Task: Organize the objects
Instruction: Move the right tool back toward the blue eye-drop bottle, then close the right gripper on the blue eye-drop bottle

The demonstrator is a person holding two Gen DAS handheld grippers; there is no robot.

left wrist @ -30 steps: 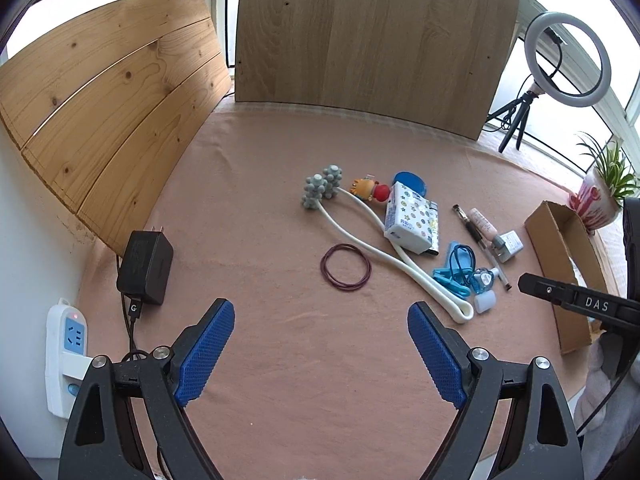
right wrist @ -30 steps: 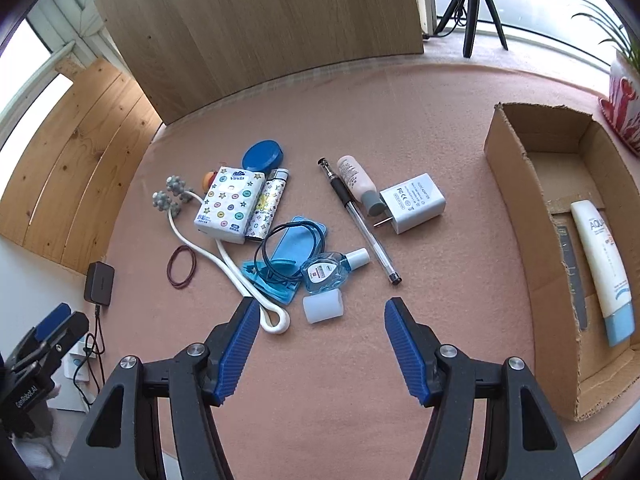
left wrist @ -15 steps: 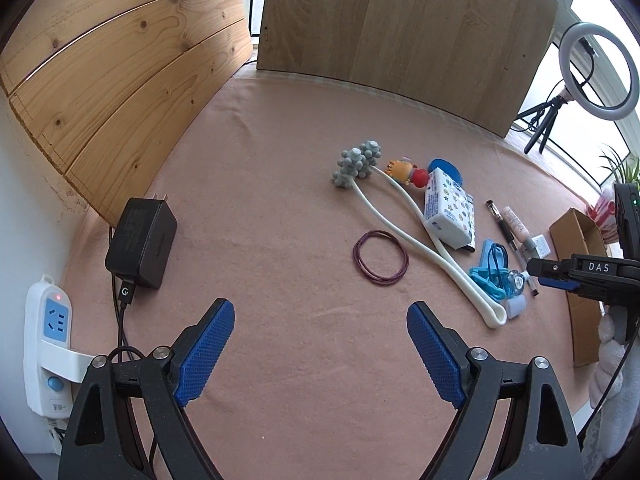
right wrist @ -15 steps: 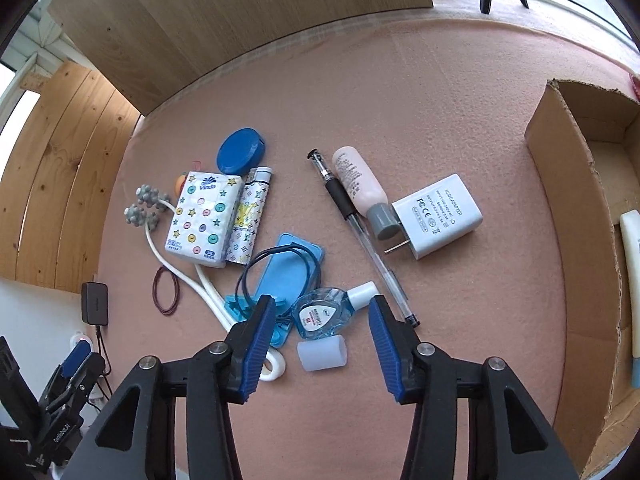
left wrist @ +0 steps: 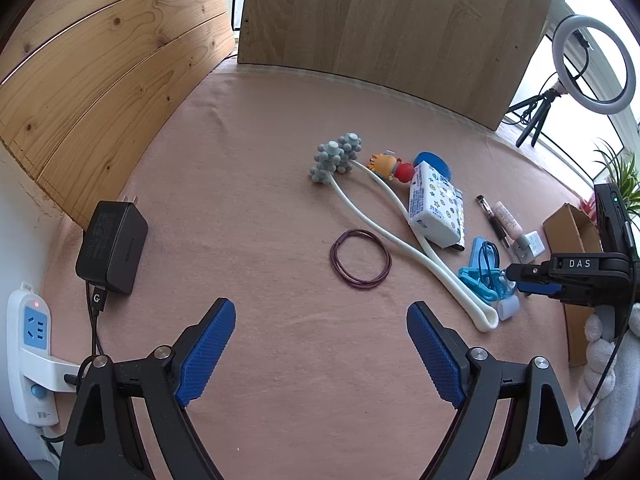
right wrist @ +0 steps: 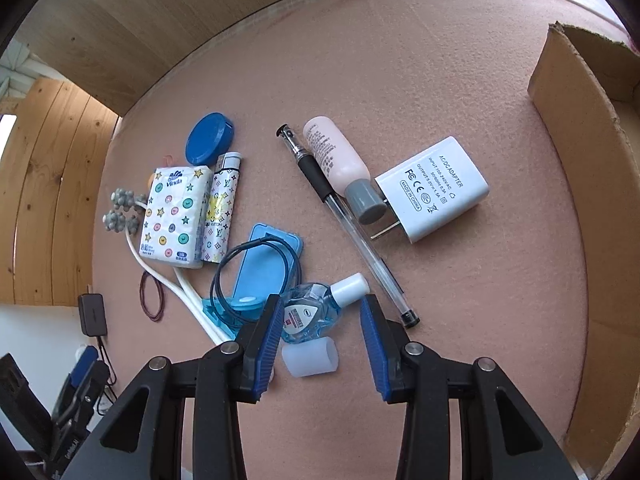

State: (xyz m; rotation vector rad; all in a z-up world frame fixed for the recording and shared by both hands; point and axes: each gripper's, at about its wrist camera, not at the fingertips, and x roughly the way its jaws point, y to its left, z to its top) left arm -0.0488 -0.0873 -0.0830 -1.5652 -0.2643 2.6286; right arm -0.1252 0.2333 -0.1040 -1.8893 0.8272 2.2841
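Note:
A clutter of small objects lies on the pink mat. My right gripper (right wrist: 320, 312) is open, low over the mat, with its jaws either side of a small blue eye-drop bottle (right wrist: 310, 312) and a loose translucent cap (right wrist: 310, 357). Beside them lie a blue case with a black cord (right wrist: 266, 264), a pen (right wrist: 348, 226), a pink tube (right wrist: 336, 160), a white charger (right wrist: 434, 188), a tissue pack (right wrist: 176, 212) and a blue lid (right wrist: 210, 143). My left gripper (left wrist: 320, 332) is open and empty, short of a purple hair band (left wrist: 360, 259) and a white massager (left wrist: 400, 236).
An open cardboard box (right wrist: 580, 160) stands at the right. A black adapter (left wrist: 112, 246) and a white power strip (left wrist: 34, 356) lie at the mat's left edge. Wood panels (left wrist: 380, 28) close off the back and left. A ring light (left wrist: 592, 64) stands far right.
My right gripper has dropped toward the mat and narrowed its jaws around the eye-drop bottle. My left gripper has drifted slightly; its jaws stay wide.

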